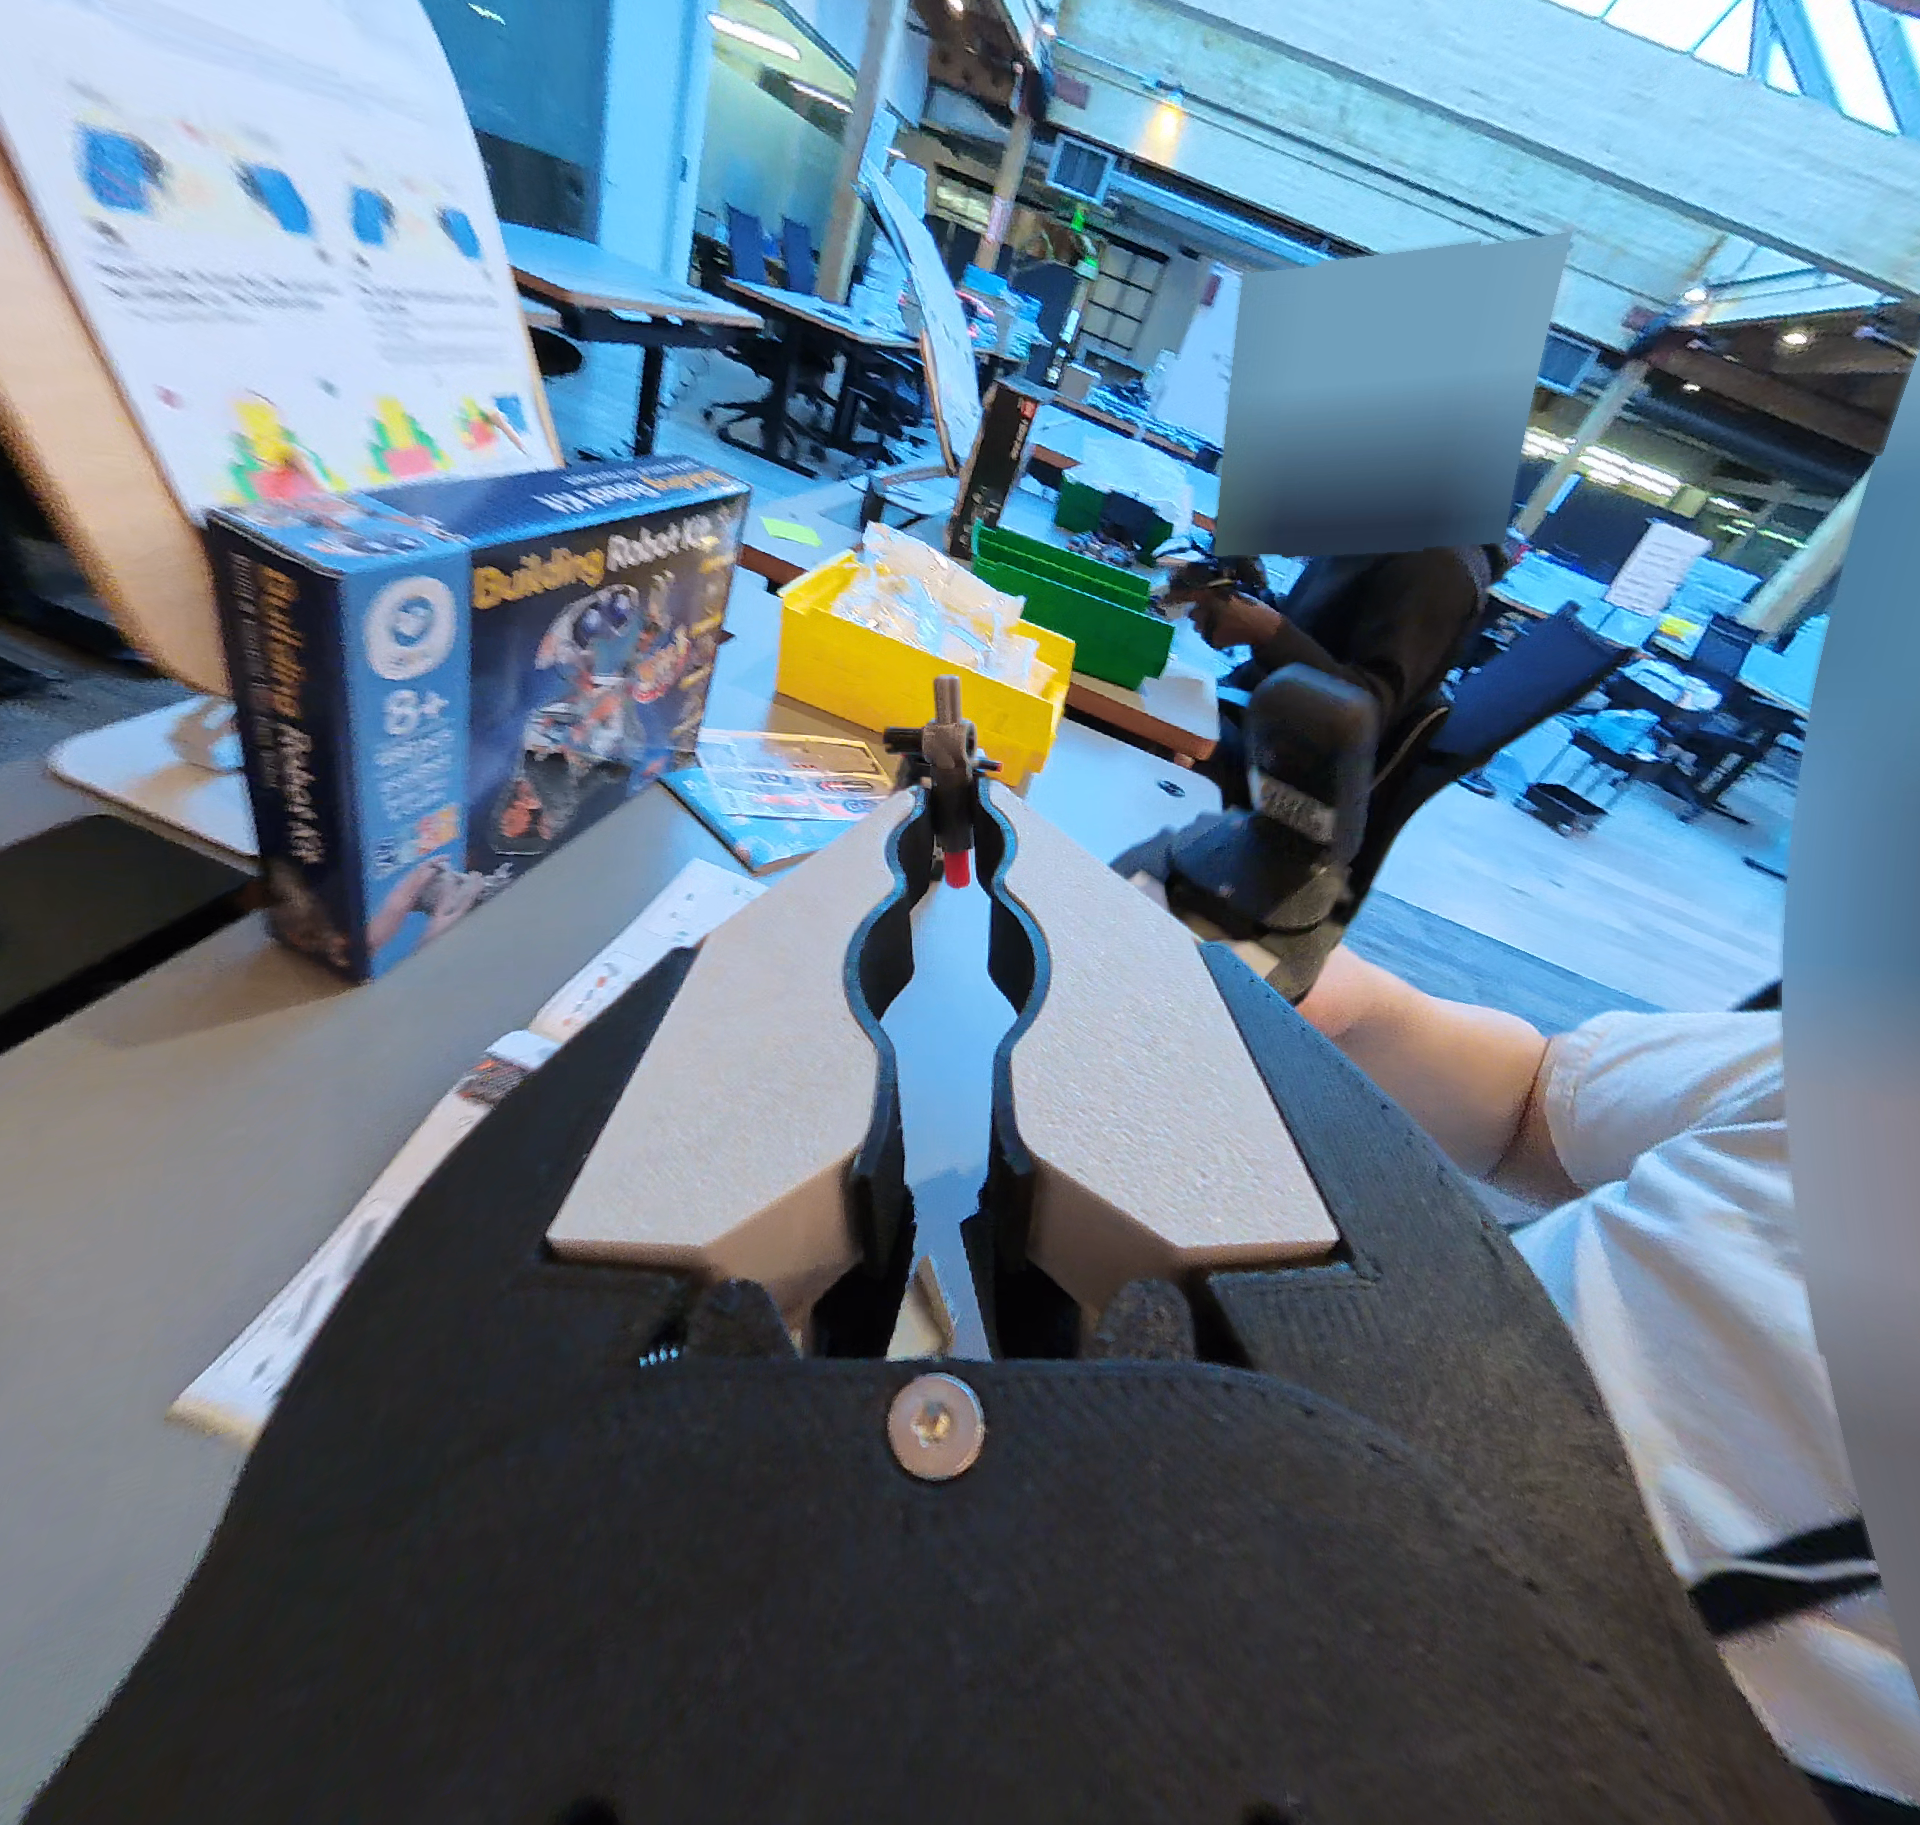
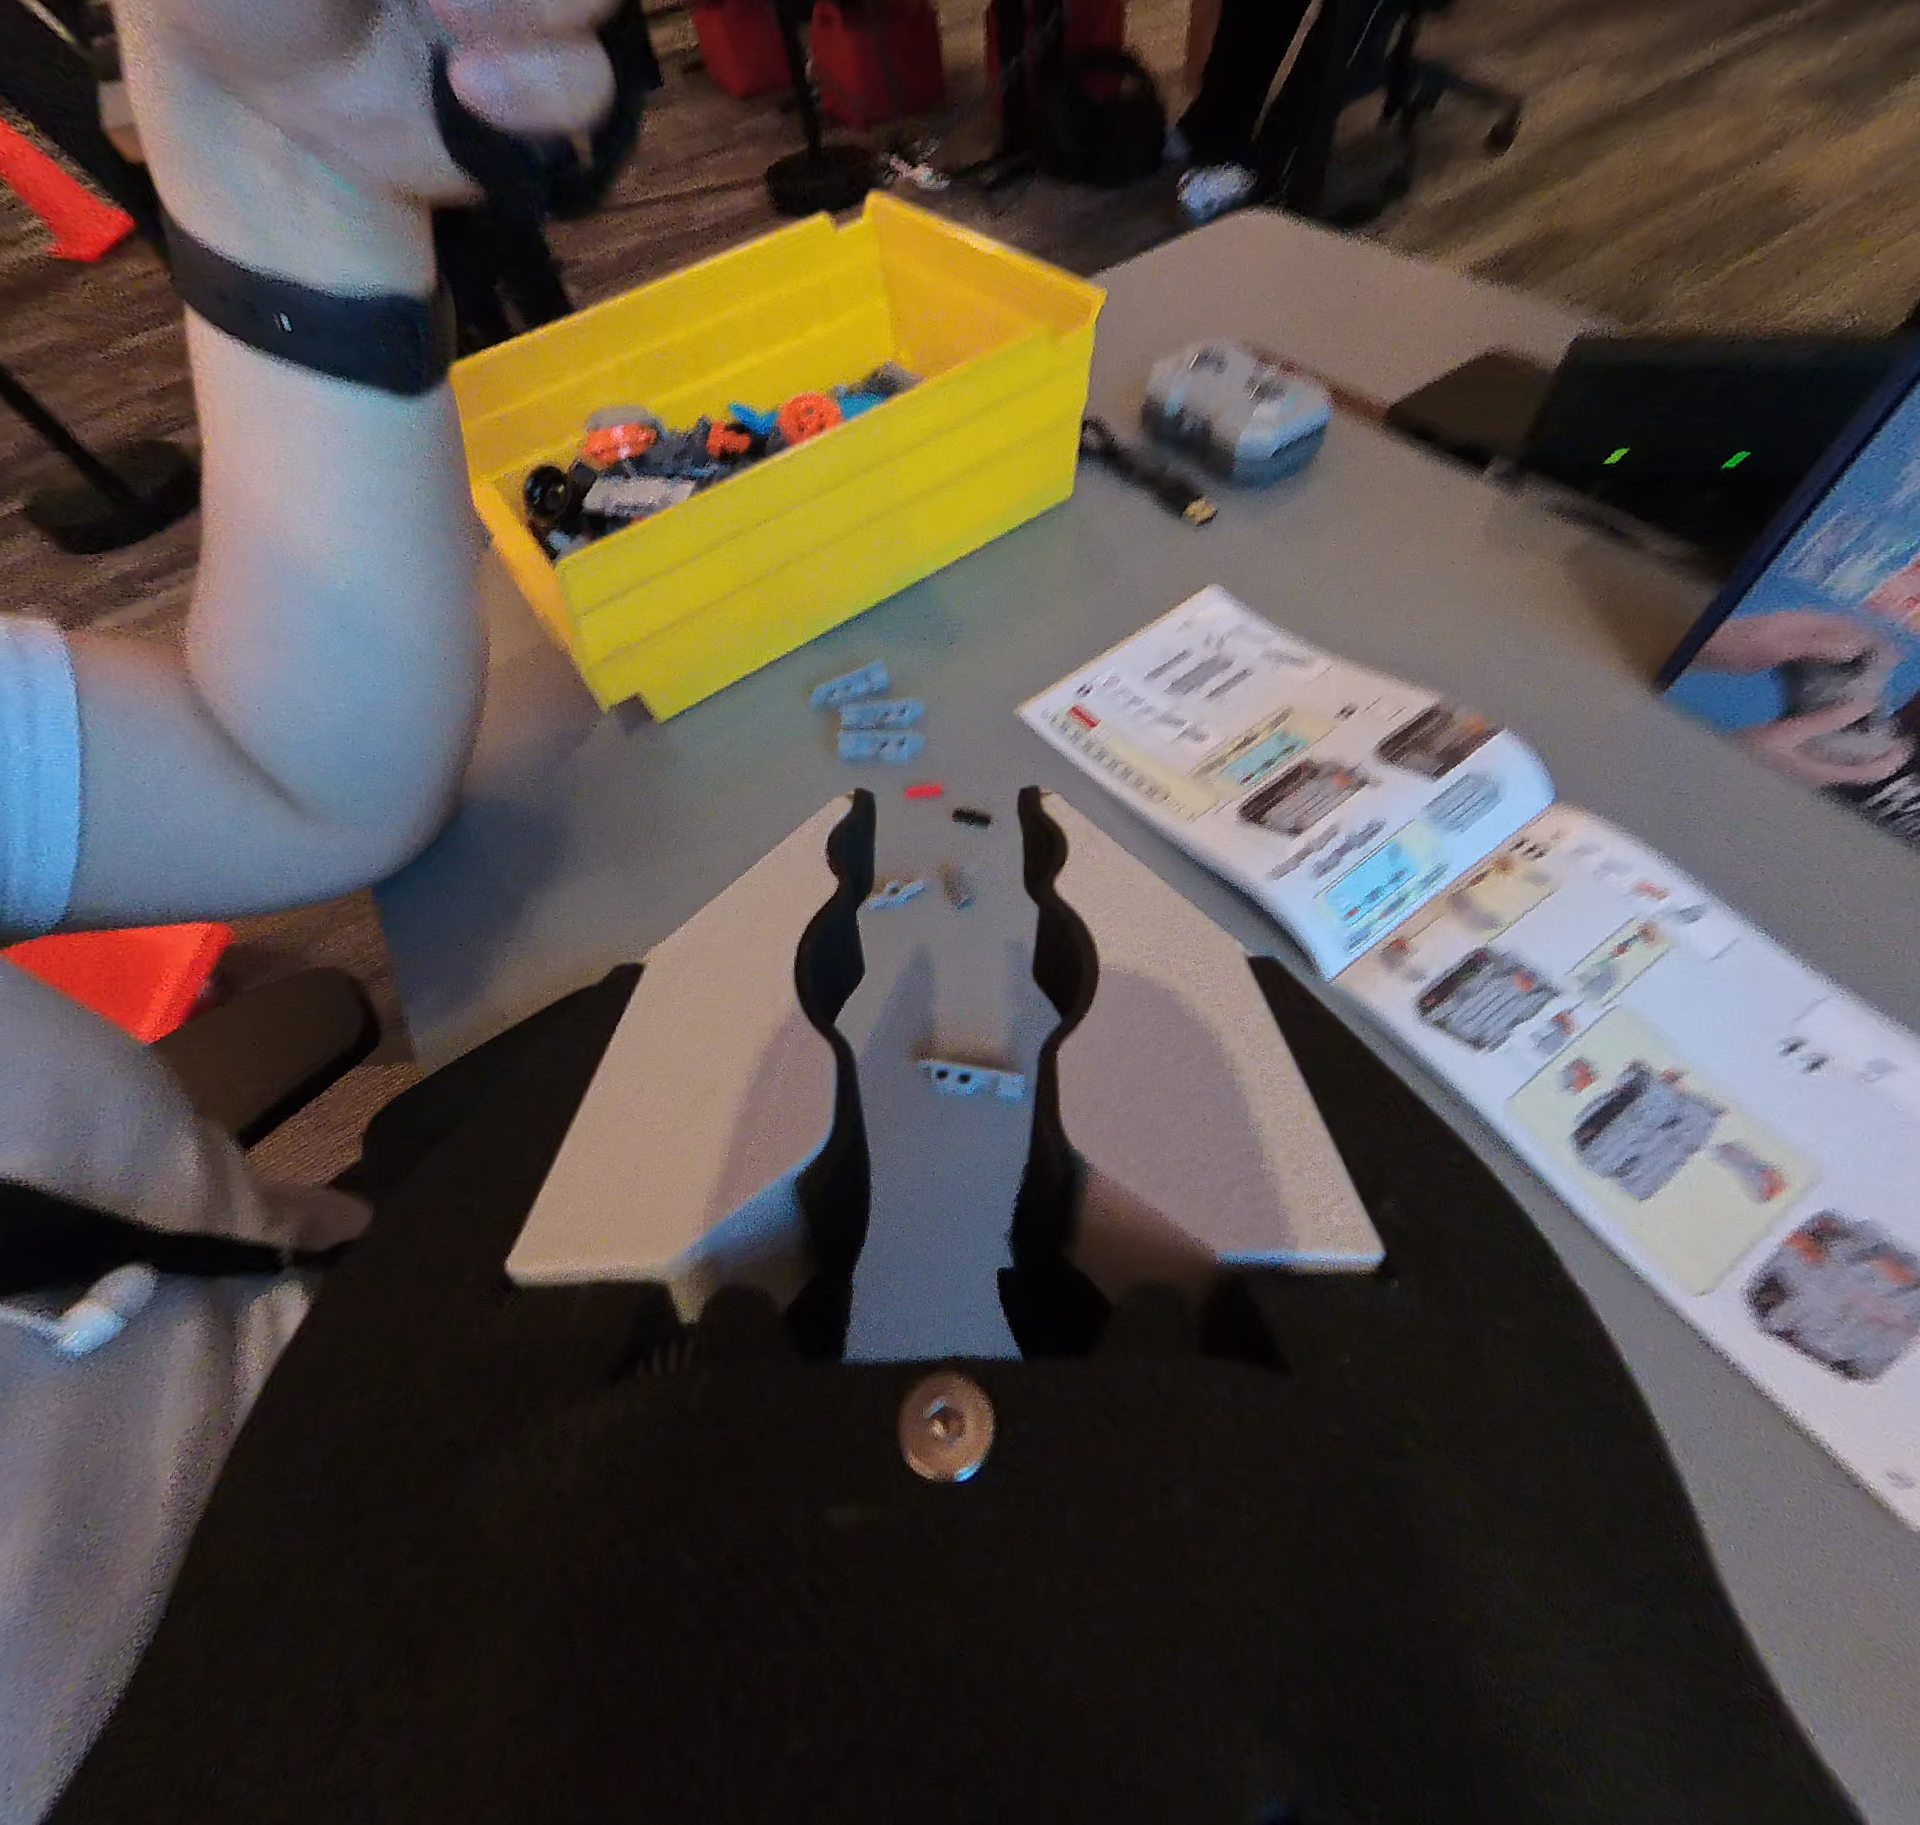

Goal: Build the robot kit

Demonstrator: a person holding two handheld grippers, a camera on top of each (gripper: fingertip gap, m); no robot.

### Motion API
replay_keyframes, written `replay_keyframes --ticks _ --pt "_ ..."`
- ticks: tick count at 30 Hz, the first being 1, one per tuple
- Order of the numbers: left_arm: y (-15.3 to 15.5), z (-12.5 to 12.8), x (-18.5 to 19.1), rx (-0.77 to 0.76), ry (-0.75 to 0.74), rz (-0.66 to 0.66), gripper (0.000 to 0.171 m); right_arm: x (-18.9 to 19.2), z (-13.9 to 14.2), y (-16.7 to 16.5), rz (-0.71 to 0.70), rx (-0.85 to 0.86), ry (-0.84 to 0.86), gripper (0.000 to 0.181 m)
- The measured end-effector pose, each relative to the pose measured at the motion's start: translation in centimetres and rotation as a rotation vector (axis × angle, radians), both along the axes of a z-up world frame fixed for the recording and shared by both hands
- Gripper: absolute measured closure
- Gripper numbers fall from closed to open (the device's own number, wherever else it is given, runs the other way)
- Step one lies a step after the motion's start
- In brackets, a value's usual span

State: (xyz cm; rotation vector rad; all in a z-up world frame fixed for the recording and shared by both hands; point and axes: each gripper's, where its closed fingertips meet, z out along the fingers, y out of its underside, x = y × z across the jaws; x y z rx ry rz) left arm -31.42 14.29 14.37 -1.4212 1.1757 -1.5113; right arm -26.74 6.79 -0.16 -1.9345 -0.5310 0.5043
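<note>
My left gripper point(image 1: 951, 801) is shut on a small dark grey building-kit assembly point(image 1: 948, 745) with a red pin at its lower end, held up above the table. My right gripper point(image 2: 943, 801) is open and empty, hovering over the grey table point(image 2: 1351, 570). Below and between its fingers lie small loose parts: a red pin point(image 2: 923, 791), a black pin point(image 2: 971, 817), small grey pieces point(image 2: 956, 887) and a light blue beam point(image 2: 971, 1079). Three more light blue beams point(image 2: 873, 713) lie just beyond, in front of a yellow bin point(image 2: 831, 528) holding several mixed parts.
An open instruction booklet point(image 2: 1455, 944) lies right of the right gripper. A grey battery unit with a cable point(image 2: 1236, 414) sits behind it. A blue kit box point(image 1: 468, 695), a yellow bin of bags point(image 1: 914, 663) and green bins point(image 1: 1081, 601) stand ahead of the left gripper. A person's arm point(image 2: 312, 528) is at left.
</note>
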Motion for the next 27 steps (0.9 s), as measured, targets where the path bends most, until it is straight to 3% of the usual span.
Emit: replay_keyframes --ticks 2,4,10,13,16,20,27 --pt "-0.2 -0.6 1.7 -0.003 -0.015 -0.031 0.167 0.3 1.2 0.5 -0.029 0.05 -0.031 0.154" --pt "-0.2 -1.0 3.0 0.022 -0.025 -0.034 0.167 0.4 0.6 0.8 -0.059 0.035 -0.052 0.154" --pt "0.8 -3.3 4.5 0.237 0.071 0.072 0.167 3.8 -8.7 -0.8 -0.254 -0.343 -0.18 0.149" --pt "1.7 -3.8 4.2 0.323 0.107 0.133 0.167 2.6 -9.3 -2.3 -0.235 -0.415 -0.059 0.158" --pt "2.0 -3.4 3.8 0.3 0.095 0.142 0.167 1.9 -9.1 -3.1 -0.247 -0.472 0.054 0.156" --pt "2.2 -2.8 3.2 0.275 0.078 0.168 0.167 -0.4 -9.6 -3.4 -0.227 -0.575 0.227 0.133" --pt "1.9 -2.0 2.2 0.261 0.062 0.166 0.167 -2.5 -12.7 -3.4 -0.229 -0.693 0.198 0.141"
